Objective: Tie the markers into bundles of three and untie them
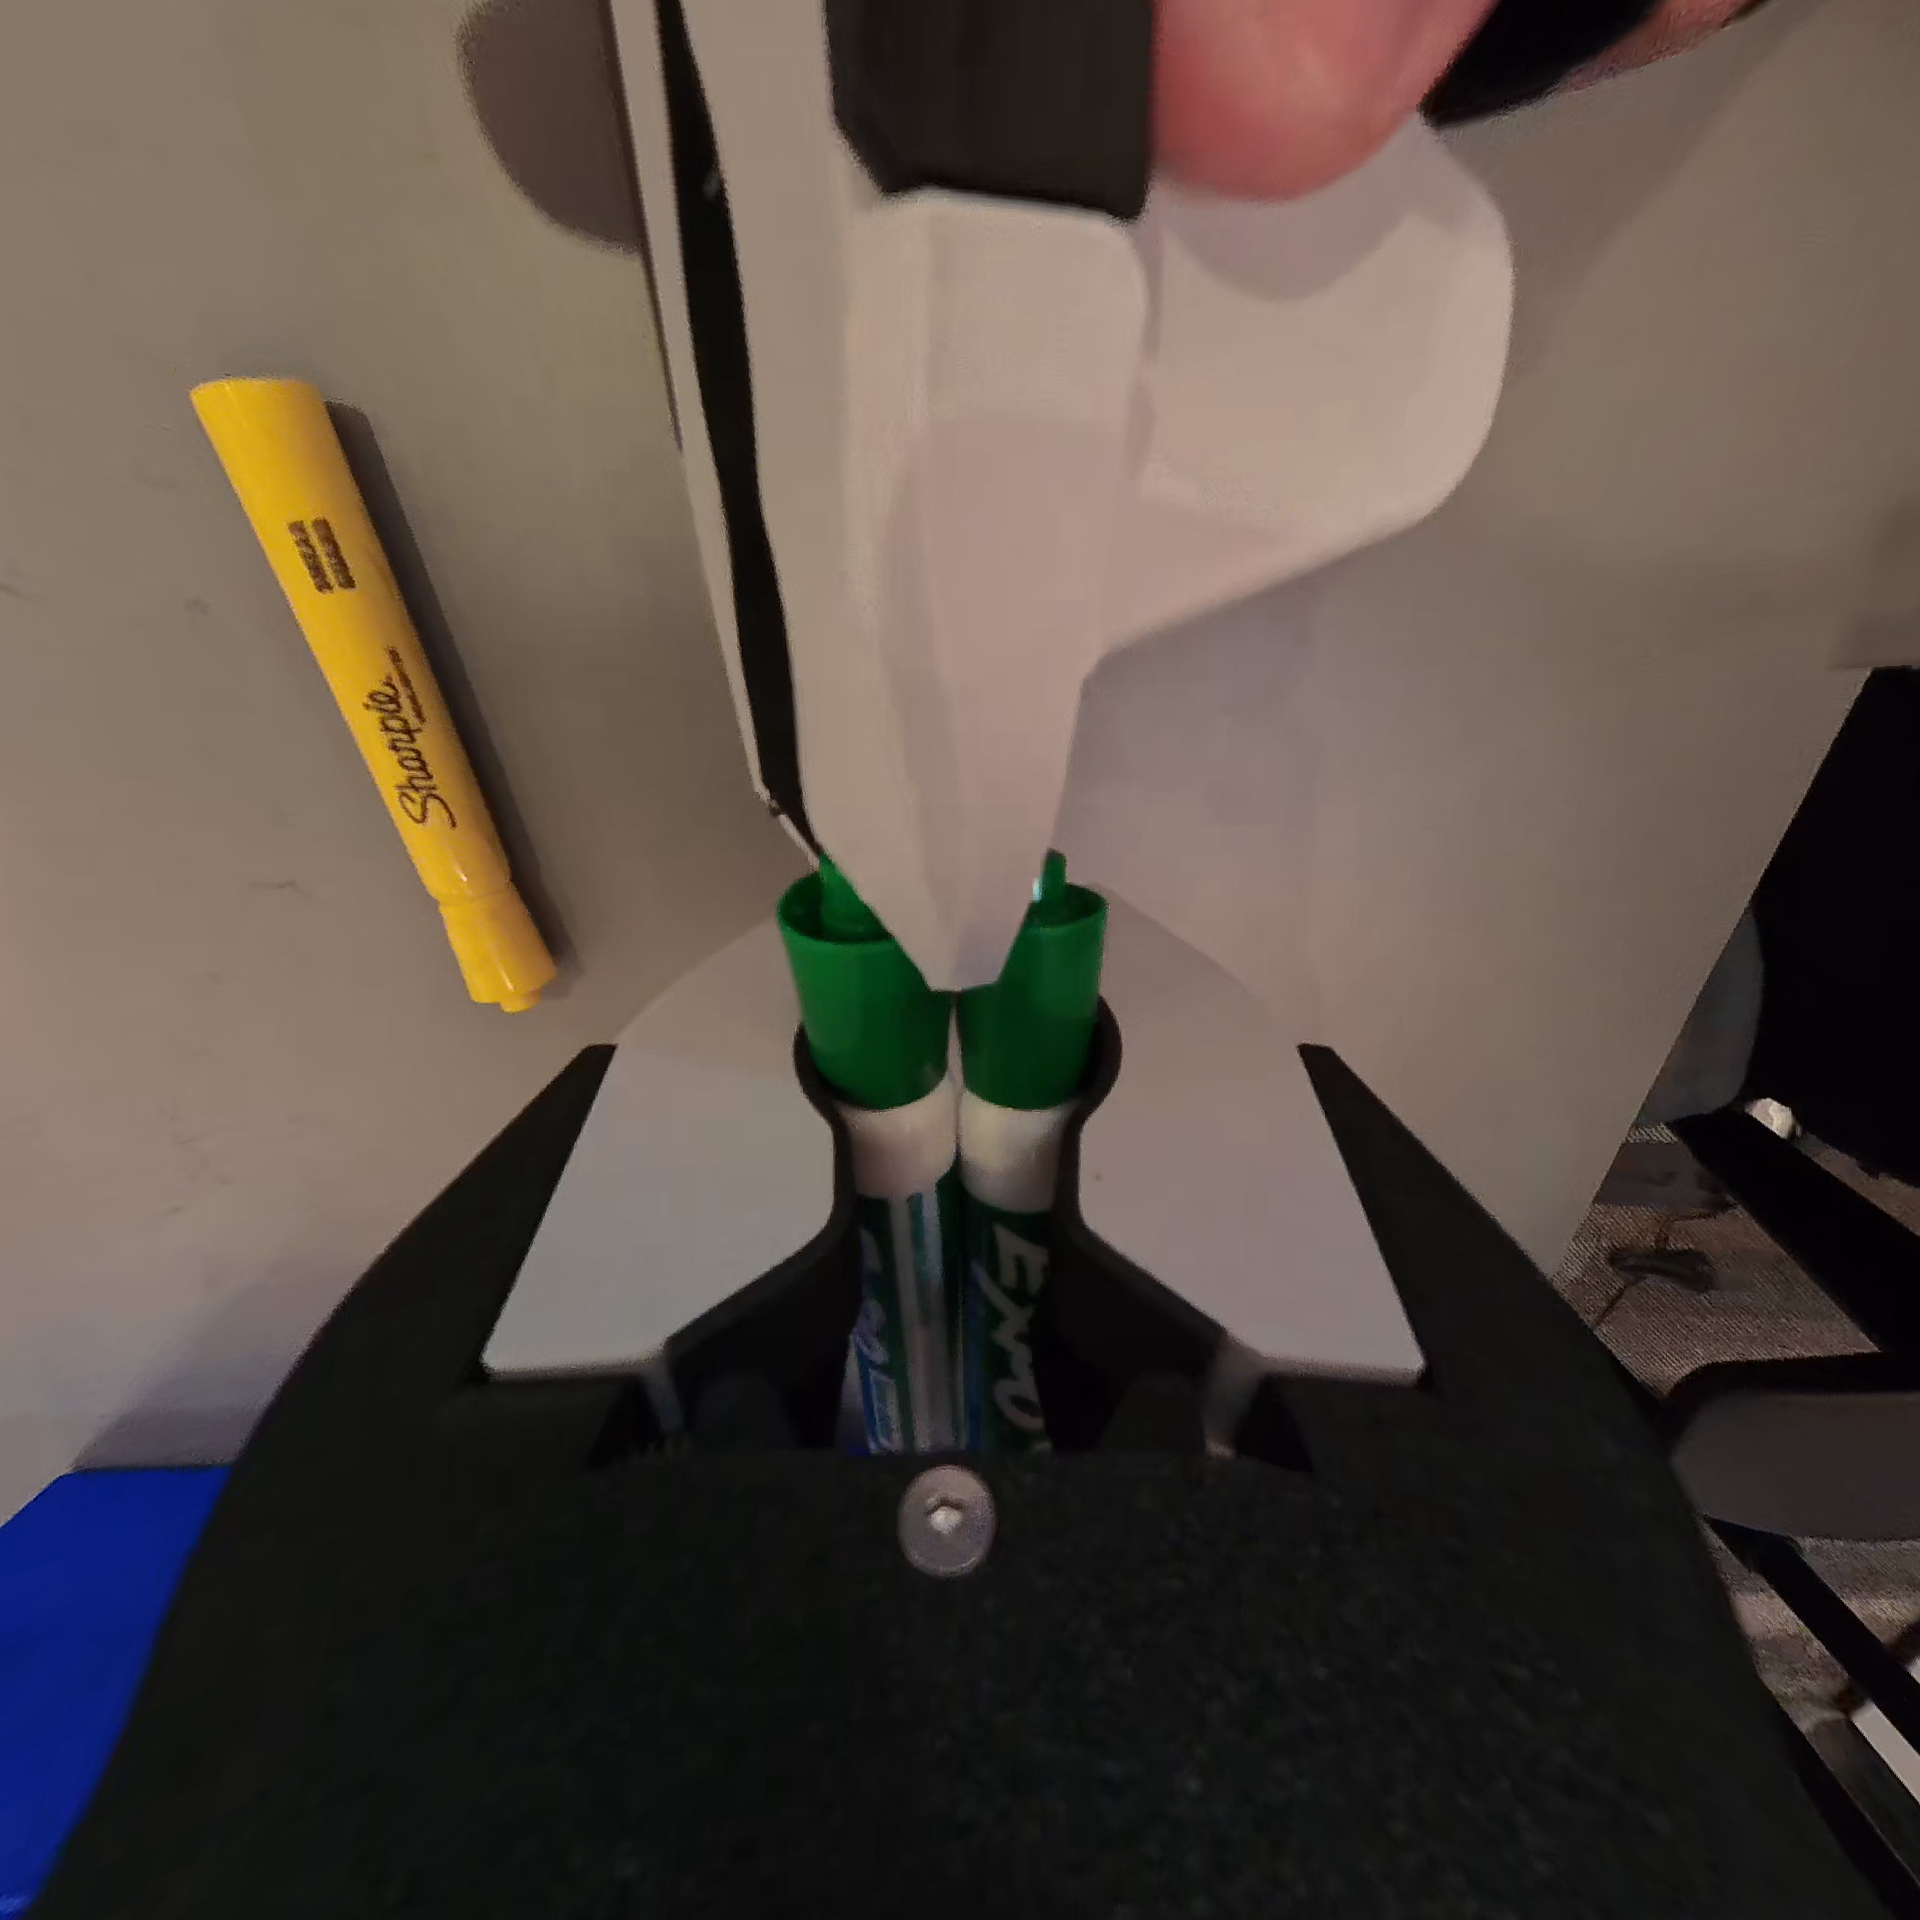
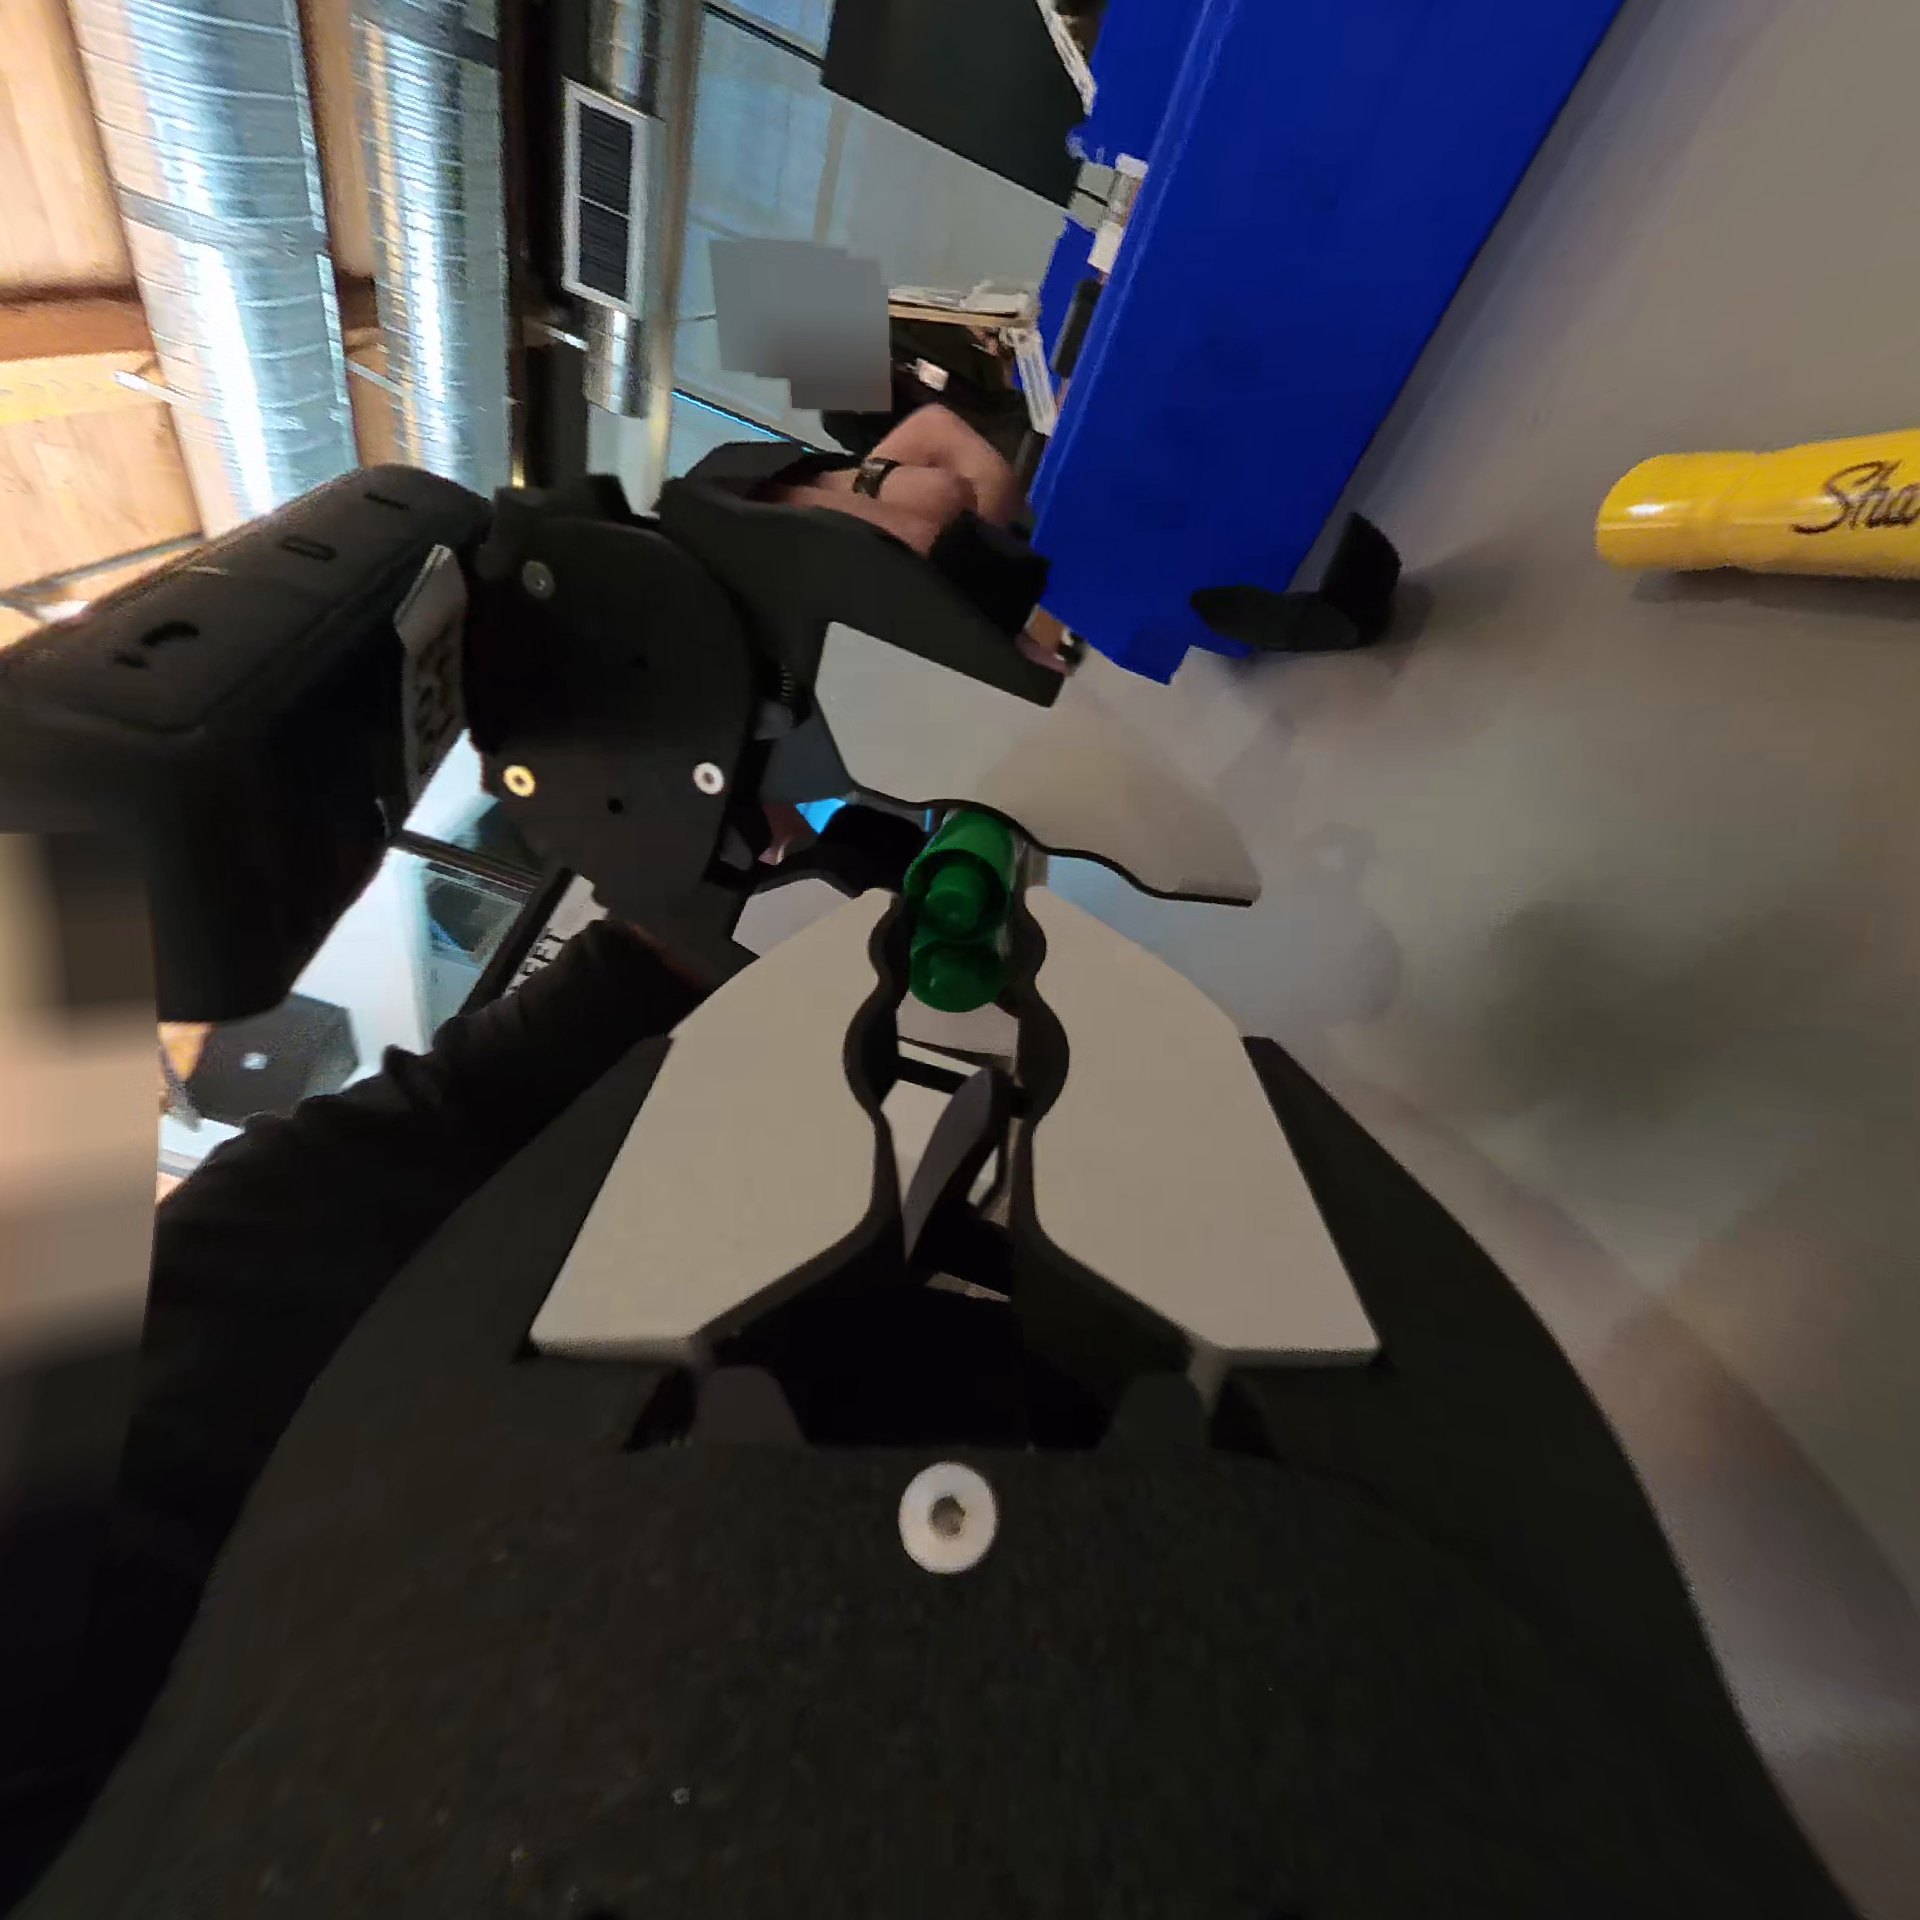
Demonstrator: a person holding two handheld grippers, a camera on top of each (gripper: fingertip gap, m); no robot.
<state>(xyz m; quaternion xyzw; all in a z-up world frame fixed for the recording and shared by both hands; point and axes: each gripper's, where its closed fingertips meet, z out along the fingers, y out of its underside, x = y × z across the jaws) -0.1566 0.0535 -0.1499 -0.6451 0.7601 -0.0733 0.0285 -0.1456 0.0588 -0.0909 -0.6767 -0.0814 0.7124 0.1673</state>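
My left gripper is shut on two green markers, side by side with their caps pointing forward. My right gripper comes down from above, and its narrow tip sits between the two caps. In the right wrist view my right gripper is nearly shut, with a thin black strap-like piece between its fingers. The green caps show just past its tips. The left gripper shows behind them. A yellow highlighter lies loose on the grey table, apart from both grippers.
A blue bin stands on the table behind the left gripper, with a small black curved piece at its foot. The yellow highlighter lies to the right of it. The table edge runs at the right, with floor and a chair base beyond. The tips of one gripper are about 6 cm away from the tips of the other. My left gripper's tips are some 10 cm from the yellow highlighter.
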